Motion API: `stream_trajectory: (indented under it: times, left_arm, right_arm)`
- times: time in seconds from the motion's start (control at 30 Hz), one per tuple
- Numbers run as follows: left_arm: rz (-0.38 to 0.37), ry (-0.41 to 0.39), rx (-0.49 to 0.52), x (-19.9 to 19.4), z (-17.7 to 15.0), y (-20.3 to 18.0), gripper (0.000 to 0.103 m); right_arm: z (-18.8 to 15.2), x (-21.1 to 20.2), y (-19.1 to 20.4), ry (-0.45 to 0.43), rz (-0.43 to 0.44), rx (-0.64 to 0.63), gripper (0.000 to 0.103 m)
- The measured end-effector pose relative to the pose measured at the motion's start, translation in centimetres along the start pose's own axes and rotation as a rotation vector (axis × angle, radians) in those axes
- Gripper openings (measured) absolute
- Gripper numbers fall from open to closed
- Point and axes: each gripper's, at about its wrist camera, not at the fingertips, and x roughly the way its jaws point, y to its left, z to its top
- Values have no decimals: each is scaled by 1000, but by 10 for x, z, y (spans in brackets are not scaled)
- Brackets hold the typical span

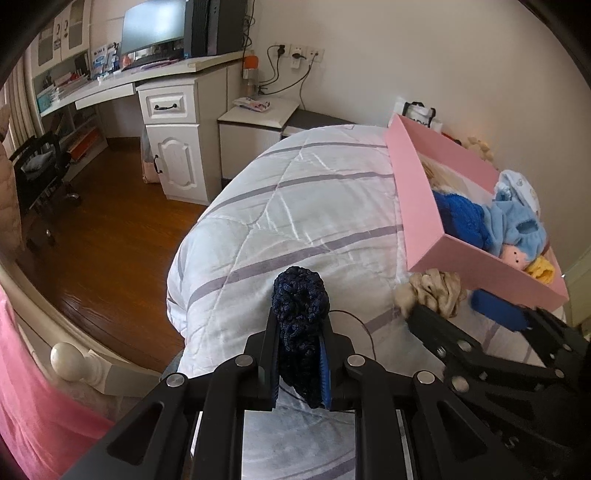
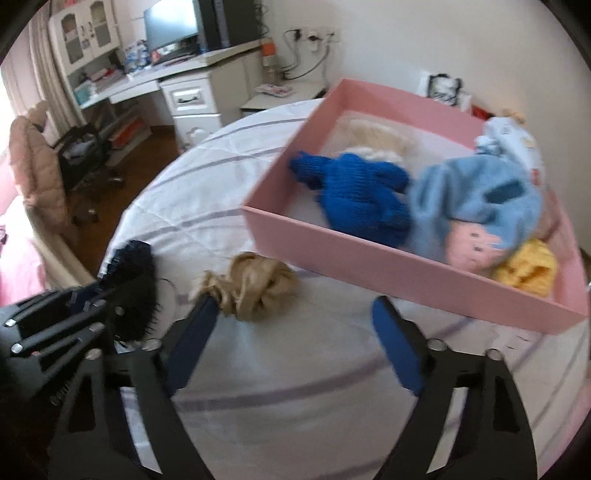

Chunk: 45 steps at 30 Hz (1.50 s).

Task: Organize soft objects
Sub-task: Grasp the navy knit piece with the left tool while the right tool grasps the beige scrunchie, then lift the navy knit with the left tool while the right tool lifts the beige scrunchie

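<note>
My left gripper (image 1: 300,332) is shut on a dark navy knitted piece (image 1: 300,295) and holds it upright over the striped white quilt (image 1: 295,206). The same piece (image 2: 136,280) shows at the left of the right wrist view. My right gripper (image 2: 295,310) is open above the quilt. Its left fingertip (image 2: 207,310) touches the end of a crumpled beige cloth (image 2: 255,284), most of which lies just ahead of the jaws. A pink box (image 2: 332,251) sits behind the cloth, holding a blue knit (image 2: 358,192), a light blue plush (image 2: 476,206), a pink doll (image 2: 472,247) and a yellow piece (image 2: 524,273).
The bed drops off at the left to a wooden floor (image 1: 110,229). A white desk with a monitor (image 1: 155,26), a cabinet (image 1: 177,162) and a black chair (image 1: 40,173) stand beyond. A white bedpost knob (image 1: 68,356) is at the lower left.
</note>
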Motion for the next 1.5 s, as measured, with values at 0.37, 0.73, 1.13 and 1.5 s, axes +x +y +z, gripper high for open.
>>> stream_trajectory:
  times: [0.37,0.73,1.13,1.5]
  left_arm:
    - [-16,-3,-8,0,0,2,14]
    - [47,-36,30,-6,0,-19,13]
    - [-1,-82,125,-29,-13,-71,13]
    - [-61,-146,218,-72,-38,-117,13]
  right_arm:
    - [13,24,4,-27,39,20,24]
    - [5,14,-11,-21,64,56,21]
    - [-22,-24,-47,-47,-2,118,21]
    - [-56,-83,-90,-127,-88,209,21]
